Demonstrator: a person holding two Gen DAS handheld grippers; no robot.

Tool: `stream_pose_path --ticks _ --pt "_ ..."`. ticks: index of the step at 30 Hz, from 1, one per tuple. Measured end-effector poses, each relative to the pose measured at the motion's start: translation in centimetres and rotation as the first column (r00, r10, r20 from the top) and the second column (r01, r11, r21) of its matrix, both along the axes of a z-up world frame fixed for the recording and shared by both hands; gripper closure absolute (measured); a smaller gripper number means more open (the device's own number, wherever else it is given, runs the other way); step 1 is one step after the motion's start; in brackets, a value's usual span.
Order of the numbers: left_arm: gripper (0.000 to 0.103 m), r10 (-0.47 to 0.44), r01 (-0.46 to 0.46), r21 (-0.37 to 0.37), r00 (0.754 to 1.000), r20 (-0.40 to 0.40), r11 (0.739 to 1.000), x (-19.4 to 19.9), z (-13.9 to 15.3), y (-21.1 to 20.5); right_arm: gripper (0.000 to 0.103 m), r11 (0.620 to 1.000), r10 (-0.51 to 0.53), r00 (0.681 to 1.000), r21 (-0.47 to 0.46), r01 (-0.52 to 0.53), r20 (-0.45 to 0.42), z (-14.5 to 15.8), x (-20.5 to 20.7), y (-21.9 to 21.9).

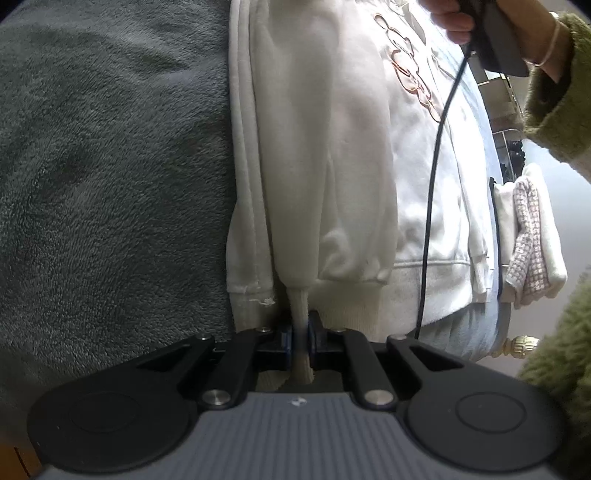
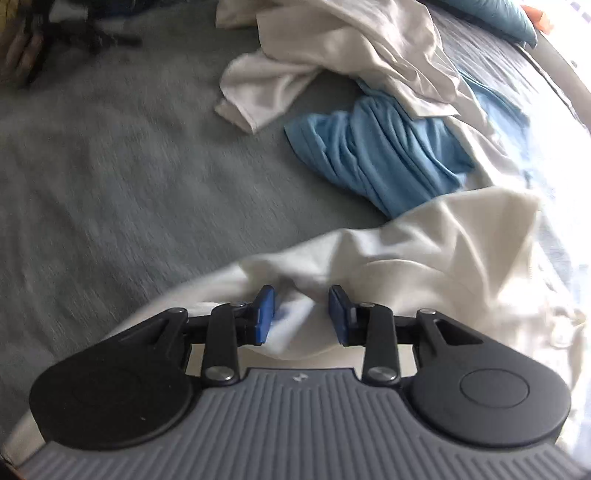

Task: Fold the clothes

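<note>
**Left pinches cuff, right jaws parted over cloth**

Your left gripper (image 1: 302, 343) points down at the bed, jaws clamped on the ribbed cuff (image 1: 300, 306) of the cream sweatshirt (image 1: 332, 166), which lies lengthwise on the grey fleece blanket (image 1: 110, 166). Your right hand (image 1: 476, 26) shows top right in the left view, olive sleeve (image 1: 557, 103) behind it. Your right gripper (image 2: 302, 314) tilts steeply down w/ jaws apart; white fabric (image 2: 406, 251) lies under and btwn the pads, not pinched. Blue garment (image 2: 373, 155) sits further off.
</note>
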State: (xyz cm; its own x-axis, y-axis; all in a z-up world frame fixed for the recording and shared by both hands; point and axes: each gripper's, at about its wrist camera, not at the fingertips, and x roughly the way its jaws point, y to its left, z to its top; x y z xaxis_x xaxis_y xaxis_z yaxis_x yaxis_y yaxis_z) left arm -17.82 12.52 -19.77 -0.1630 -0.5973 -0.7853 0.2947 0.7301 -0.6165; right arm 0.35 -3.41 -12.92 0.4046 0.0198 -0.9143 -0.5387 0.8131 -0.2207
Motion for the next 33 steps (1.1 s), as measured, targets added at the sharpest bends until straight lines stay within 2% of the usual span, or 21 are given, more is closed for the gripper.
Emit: stream_pose_path --ticks 3,6,9,10,11,12,15,18,21,24,26,29,33 --pt "0.093 0.0 0.0 -0.003 1.0 -0.007 1.0 0.1 -0.1 0.2 0.072 0.997 0.061 0.998 -0.038 -0.061 0.004 0.4 -0.5 1.4" --pt "0.093 -0.001 0.001 -0.005 1.0 -0.009 1.0 0.1 -0.1 0.4 0.071 0.985 0.13 0.992 -0.116 -0.128 0.006 -0.7 -0.8 2.3" --pt "0.093 0.001 -0.001 -0.008 1.0 -0.008 1.0 0.0 -0.1 0.6 0.073 0.978 0.134 0.991 -0.163 -0.129 0.022 -1.3 -0.1 2.7" --pt "0.093 0.001 -0.001 -0.008 1.0 -0.006 1.0 -0.1 -0.1 0.7 0.077 0.977 0.125 0.991 -0.18 -0.115 0.043 -1.4 0.1 2.8" --pt "0.093 0.002 -0.002 -0.009 1.0 -0.005 1.0 -0.1 -0.1 0.7 0.087 0.975 0.116 0.991 -0.197 -0.101 0.064 -1.4 0.4 2.9" --pt "0.093 0.003 -0.003 -0.009 1.0 -0.005 1.0 -0.1 -0.1 0.8 0.091 0.973 0.107 0.991 -0.214 -0.086 0.086 -1.4 0.6 2.9" --pt "0.093 0.003 -0.003 -0.012 1.0 -0.007 1.0 -0.2 -0.2 1.1 0.092 0.986 0.054 0.986 -0.161 -0.029 0.156 -0.5 1.3 2.9" --pt "0.093 -0.002 0.002 -0.016 1.0 -0.007 1.0 -0.2 -0.2 1.3 0.092 0.992 0.069 0.982 -0.118 -0.048 0.176 0.1 1.5 3.5" --pt "0.093 -0.004 0.003 -0.019 1.0 -0.005 1.0 -0.3 -0.2 1.5 0.092 1.0 -0.023 0.994 0.011 0.022 0.104 1.0 3.5 2.8" --pt "0.093 -0.004 0.004 -0.021 1.0 -0.001 1.0 -0.4 -0.1 1.8 0.088 0.978 -0.148 0.989 0.149 0.148 -0.009 1.9 5.6 1.0" --pt "0.093 -0.005 0.005 -0.022 1.0 0.002 1.0 -0.5 -0.1 2.0 0.081 0.94 -0.233 0.968 0.232 0.249 -0.094 2.3 6.6 -0.5" --pt "0.093 -0.006 0.006 -0.022 1.0 0.008 1.0 -0.6 0.0 2.2 0.073 0.87 -0.34 0.916 0.298 0.393 -0.214 2.5 7.7 -2.5" --pt "0.093 0.001 -0.001 -0.025 1.0 0.013 1.0 -0.9 0.1 2.6 0.071 0.768 -0.412 0.852 0.381 0.516 -0.322 2.7 7.6 -4.7"
